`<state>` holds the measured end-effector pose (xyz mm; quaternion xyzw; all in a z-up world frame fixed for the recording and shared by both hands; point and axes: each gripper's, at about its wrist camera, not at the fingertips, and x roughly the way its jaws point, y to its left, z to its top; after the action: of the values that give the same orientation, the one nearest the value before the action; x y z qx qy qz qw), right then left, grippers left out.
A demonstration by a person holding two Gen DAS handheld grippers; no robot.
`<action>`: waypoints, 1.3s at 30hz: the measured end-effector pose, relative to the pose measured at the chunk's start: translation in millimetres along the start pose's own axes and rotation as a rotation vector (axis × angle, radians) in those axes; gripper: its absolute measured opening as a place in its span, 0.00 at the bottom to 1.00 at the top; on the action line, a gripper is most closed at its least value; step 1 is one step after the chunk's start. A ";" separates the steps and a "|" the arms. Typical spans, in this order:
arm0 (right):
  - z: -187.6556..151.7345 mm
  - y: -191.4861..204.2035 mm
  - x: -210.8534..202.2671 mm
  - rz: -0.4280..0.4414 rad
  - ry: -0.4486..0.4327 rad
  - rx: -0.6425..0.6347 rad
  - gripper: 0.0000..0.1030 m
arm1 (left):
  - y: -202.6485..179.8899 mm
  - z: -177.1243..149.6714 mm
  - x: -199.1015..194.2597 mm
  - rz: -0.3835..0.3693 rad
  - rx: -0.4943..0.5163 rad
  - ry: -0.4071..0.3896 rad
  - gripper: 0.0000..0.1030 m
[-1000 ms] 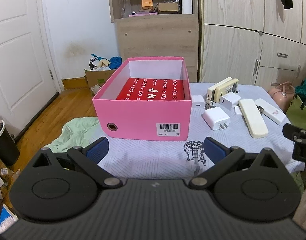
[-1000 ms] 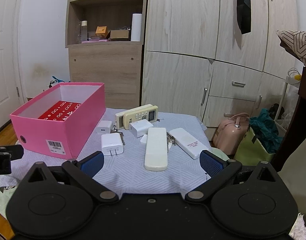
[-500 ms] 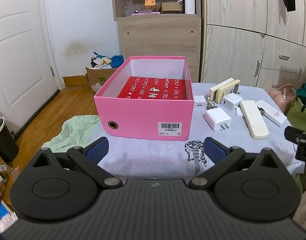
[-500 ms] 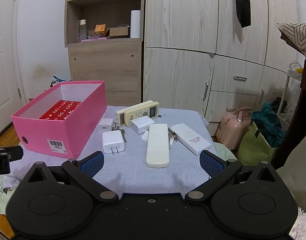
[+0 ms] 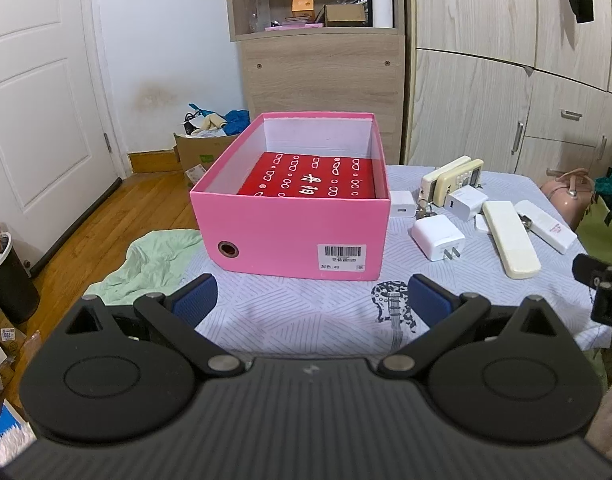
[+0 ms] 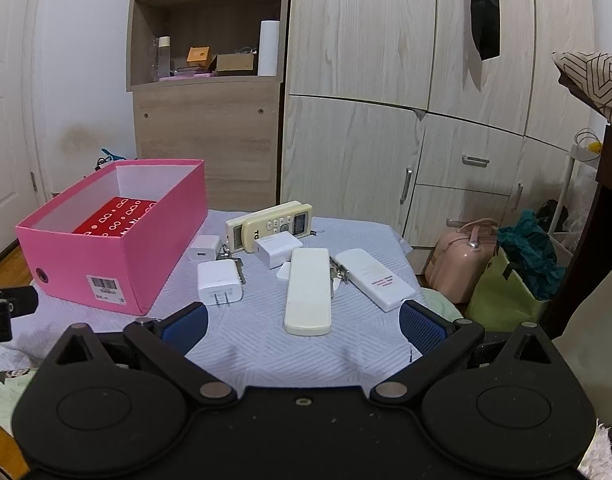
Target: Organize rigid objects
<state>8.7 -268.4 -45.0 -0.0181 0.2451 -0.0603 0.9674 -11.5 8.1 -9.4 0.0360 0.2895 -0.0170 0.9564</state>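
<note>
A pink shoebox with a red box inside stands open on the cloth-covered table. Right of it lie white chargers, two cream remotes with buttons, a long white remote and a white bar with red print. My left gripper is open and empty in front of the box. My right gripper is open and empty in front of the long remote.
A wooden shelf unit and wardrobe stand behind the table. A green cloth hangs at the table's left edge above the wood floor. A pink bag and a green bag sit at the right.
Both grippers have drifted slightly, the views shifting a little toward the table. Nothing on the table has moved and both grippers stay open.
</note>
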 end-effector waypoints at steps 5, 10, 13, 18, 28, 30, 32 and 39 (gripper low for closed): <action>-1.3 0.2 2.1 0.009 0.018 -0.008 1.00 | 0.3 -1.2 1.7 -0.003 0.003 0.010 1.00; -0.8 2.2 1.8 0.017 0.016 -0.012 1.00 | 0.0 -0.2 3.0 -0.014 0.004 0.013 1.00; -1.2 3.5 2.7 0.018 0.018 -0.013 1.00 | 2.0 0.7 3.4 -0.026 -0.009 0.020 1.00; -1.4 4.8 4.1 0.020 0.023 -0.016 1.00 | 0.0 -1.0 2.8 -0.022 0.002 0.018 1.00; -1.4 4.5 4.4 0.024 0.022 -0.017 1.00 | -1.8 -1.7 2.8 -0.027 0.022 0.032 1.00; 0.8 3.1 2.1 0.043 0.018 -0.016 1.00 | -3.5 2.0 0.1 -0.032 0.028 0.053 1.00; 7.3 -0.2 -0.9 0.088 0.012 -0.011 1.00 | -3.1 12.2 -5.2 -0.089 0.043 0.097 1.00; 53.4 -17.2 -7.0 0.265 -0.151 -0.034 1.00 | 11.6 68.0 -33.7 -0.178 0.059 0.040 1.00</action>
<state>26.2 -284.4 6.4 -0.0066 0.1730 0.0734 0.9822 -1.4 14.7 66.4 0.0385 0.3100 -0.1095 0.9436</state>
